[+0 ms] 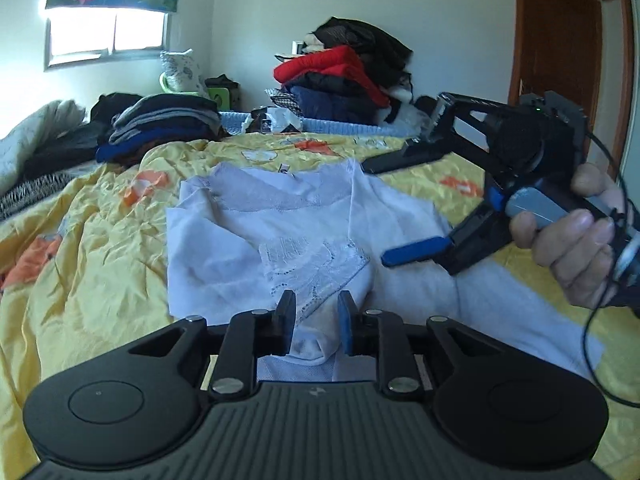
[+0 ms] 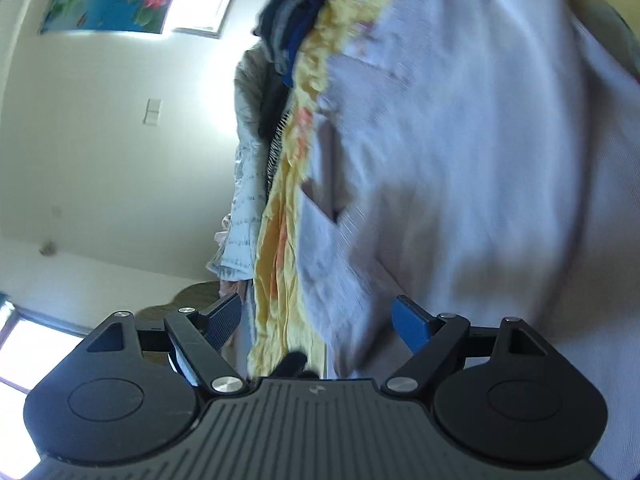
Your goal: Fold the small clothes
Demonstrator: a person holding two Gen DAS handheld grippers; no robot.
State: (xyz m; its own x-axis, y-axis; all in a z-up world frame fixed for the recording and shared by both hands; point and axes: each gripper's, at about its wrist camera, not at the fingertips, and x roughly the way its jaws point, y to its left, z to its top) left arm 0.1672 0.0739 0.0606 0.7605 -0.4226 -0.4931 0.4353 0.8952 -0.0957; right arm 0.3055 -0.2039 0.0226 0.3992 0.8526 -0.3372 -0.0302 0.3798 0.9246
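Left wrist: right claw (image 1: pixel 384 212) spread, tilted.

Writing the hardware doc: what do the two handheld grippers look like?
Both matte black: ribbed grey-black base, two round side discs, silver pivot screws. Left gripper has one black and one blue finger pad. Right gripper has the same, plus a grey-blue handle and a trailing black cable.

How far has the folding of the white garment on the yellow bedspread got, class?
Done: the white garment lies on the yellow bedspread, its near left part already turned over. In hand: the left tool has the near hem bunched between its narrow fingers, though a firm pinch cannot be confirmed; the right tool hovers open over the right side. Left: the far part and right side are unfolded, so most folding remains.
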